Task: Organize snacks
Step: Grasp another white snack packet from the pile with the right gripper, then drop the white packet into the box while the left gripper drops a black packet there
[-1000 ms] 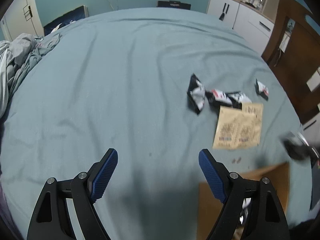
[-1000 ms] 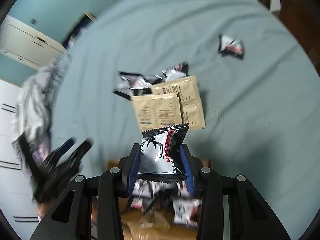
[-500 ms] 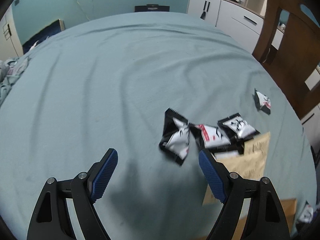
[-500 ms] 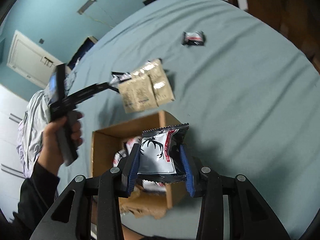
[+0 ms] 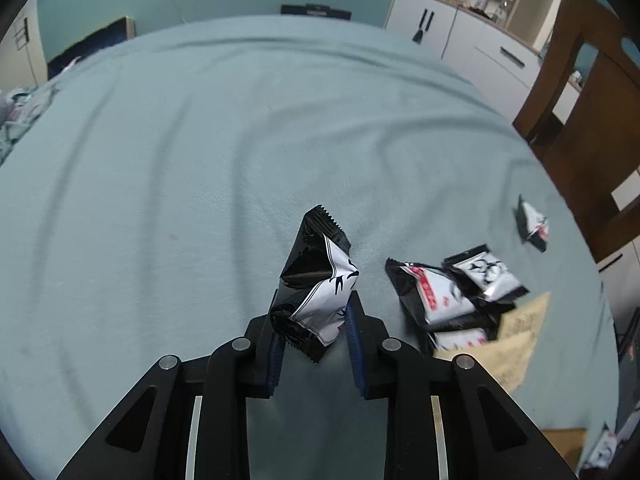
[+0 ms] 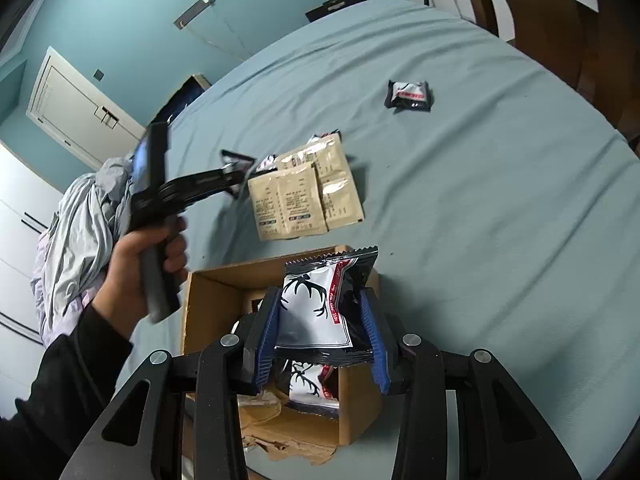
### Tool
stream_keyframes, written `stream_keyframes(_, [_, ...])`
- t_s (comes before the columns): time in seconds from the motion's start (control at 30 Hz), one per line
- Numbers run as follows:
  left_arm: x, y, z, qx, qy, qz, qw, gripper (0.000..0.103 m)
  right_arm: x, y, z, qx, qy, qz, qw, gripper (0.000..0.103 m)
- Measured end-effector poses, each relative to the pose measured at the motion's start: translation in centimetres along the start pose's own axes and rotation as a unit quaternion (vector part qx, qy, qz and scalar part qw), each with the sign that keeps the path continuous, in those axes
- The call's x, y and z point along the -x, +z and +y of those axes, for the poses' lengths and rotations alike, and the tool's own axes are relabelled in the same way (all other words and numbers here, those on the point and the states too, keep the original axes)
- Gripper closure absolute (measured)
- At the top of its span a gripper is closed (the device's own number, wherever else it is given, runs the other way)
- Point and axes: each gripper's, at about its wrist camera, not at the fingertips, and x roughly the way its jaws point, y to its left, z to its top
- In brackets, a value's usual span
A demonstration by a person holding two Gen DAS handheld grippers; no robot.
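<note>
My left gripper (image 5: 314, 330) was clamped on a black-and-white foil snack packet (image 5: 316, 284), its blue pads (image 5: 353, 344) pinching the lower end while the serrated top stood tilted up and away from me above the blue-grey bed sheet (image 5: 200, 152). Just to the right of that gripper lay a small heap of matching black-and-white snack packets (image 5: 452, 292), overlapping one another and resting partly on a tan paper sachet (image 5: 516, 336). Farther right and beyond them, one more black-and-white packet (image 5: 532, 224) lay alone, well apart from the heap.

My right gripper (image 6: 322, 334) held a white snack packet with a black antler print and red stripe (image 6: 316, 308) upright between its blue pads (image 6: 267, 336), directly above an open brown cardboard box (image 6: 208, 304). Inside the box, beneath the gripper, another antler-print packet (image 6: 308, 390) showed. Ahead of the box, two tan paper sachets (image 6: 304, 196) lay side by side on the sheet, and far ahead to the right sat the lone dark packet (image 6: 410, 96).

From the right wrist view, my left hand (image 6: 140, 264) gripped the black handle of the other tool, left of the box. A crumpled grey cloth (image 6: 76, 220) lay behind it. Right of the bed stood a brown wooden chair (image 5: 592, 120).
</note>
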Motion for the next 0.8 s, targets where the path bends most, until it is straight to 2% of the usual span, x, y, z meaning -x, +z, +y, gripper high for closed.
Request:
stream_keyframes(0.23, [8.8,-2.1,-1.3,-0.026,0.018,-0.044,0.9985,0.077,1.3,-0.6,0.8,0.007,-0.030,-0.016,0.999,0.065])
stream_keyframes(0.3, [11.6,-3.7,-2.1,-0.033,0.013,-0.058,0.9977,0.077,1.7,-0.8,1.2,0.014,-0.036,-0.023,0.999,0.065])
stream_keyframes(0.47, [16.6,-9.7,-4.2,-0.059,-0.024,-0.058,0.9963,0.077,3.0,-1.8,2.5,0.041,-0.039,-0.047,0.997,0.065])
stream_keyframes(0.63, [17.7,-13.5,-6.4,-0.089,-0.033,-0.042,0.9946,0.077,4.2,-3.0,3.3,0.062,-0.022,-0.059,0.996,0.065])
stream_keyframes(0.77, [18.0,-14.3,-8.6,-0.131,-0.039,-0.064,0.9884,0.076,4.6,-4.3,3.3,0.075,-0.026,-0.059,0.995,0.065])
stream_keyframes(0.8, [18.1,-14.5,-8.8,-0.137,-0.043,-0.068,0.9873,0.073,4.8,-4.6,3.4,0.077,-0.026,-0.059,0.995,0.065])
